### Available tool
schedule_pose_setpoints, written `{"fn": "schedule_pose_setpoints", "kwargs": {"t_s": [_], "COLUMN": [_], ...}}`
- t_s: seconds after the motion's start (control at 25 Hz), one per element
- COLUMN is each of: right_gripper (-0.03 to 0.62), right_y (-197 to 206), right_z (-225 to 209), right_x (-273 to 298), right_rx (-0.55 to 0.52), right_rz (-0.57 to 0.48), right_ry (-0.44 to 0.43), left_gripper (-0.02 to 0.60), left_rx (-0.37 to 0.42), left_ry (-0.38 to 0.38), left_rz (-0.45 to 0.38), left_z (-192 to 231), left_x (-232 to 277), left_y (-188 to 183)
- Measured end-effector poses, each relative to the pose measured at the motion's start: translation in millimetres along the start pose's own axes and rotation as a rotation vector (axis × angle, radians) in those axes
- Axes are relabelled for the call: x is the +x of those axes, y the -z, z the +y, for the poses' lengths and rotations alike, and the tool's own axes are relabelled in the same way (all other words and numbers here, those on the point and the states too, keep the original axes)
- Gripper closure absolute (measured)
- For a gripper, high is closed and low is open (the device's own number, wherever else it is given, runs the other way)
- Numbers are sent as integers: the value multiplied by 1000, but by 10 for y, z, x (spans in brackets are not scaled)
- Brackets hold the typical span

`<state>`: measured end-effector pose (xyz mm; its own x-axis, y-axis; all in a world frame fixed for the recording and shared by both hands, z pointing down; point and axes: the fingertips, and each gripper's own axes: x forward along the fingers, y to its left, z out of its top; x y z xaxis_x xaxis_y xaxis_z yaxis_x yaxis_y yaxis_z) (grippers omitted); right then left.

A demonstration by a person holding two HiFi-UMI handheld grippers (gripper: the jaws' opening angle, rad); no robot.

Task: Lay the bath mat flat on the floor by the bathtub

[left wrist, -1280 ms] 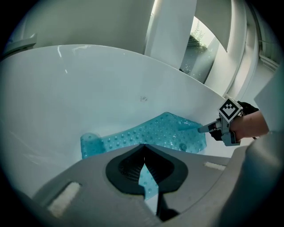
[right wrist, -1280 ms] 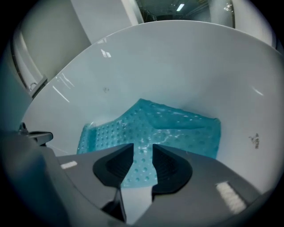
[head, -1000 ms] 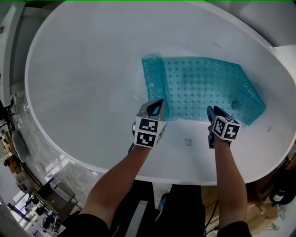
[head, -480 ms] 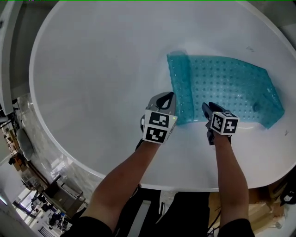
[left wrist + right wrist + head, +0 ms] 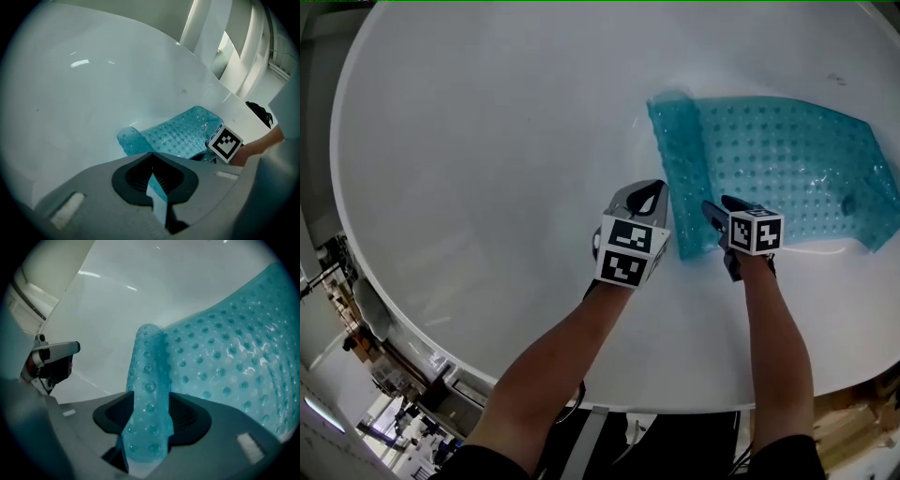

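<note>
The teal studded bath mat (image 5: 778, 159) lies inside the white bathtub (image 5: 487, 141), with its left end curled into a roll (image 5: 675, 159). My right gripper (image 5: 710, 211) is at the near end of that roll. In the right gripper view the roll (image 5: 147, 394) fills the gap of the right gripper (image 5: 147, 423) and touches both pads while the jaws are opening. My left gripper (image 5: 649, 195) hangs just left of the roll, shut, and I see nothing held in it. From the left gripper (image 5: 151, 176) the mat (image 5: 180, 136) shows ahead.
The tub's white rim (image 5: 694, 375) curves between the person and the mat. Beyond the rim at lower left lies clutter on the floor (image 5: 366, 319). The right gripper's marker cube (image 5: 225, 143) shows close beside the left gripper.
The mat has slid right and up in the head view. My right gripper has gone from the middle of the mat's near edge to the rolled left end. The two grippers are closer together.
</note>
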<state>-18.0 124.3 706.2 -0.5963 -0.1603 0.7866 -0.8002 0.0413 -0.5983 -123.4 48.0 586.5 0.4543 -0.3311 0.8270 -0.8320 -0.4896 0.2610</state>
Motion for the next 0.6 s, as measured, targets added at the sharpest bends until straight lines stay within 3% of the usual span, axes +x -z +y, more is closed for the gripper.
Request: {"fn": "schedule_pose_setpoints", "kwargs": {"t_s": [0.4,0.6], "right_gripper": [320,325], "right_y": [34,60], "right_z": [-106,110], "right_x": [303,418], "right_rx": [77,99], "right_rz": [-32,-11], "right_ry": [-72,-136], "left_gripper": [551,532], "left_rx": [-15,-21], "left_ry": [61,72], "left_rz": [75,100], "left_z": [126,196], "left_x": [377,396], "left_y": [354,432]}}
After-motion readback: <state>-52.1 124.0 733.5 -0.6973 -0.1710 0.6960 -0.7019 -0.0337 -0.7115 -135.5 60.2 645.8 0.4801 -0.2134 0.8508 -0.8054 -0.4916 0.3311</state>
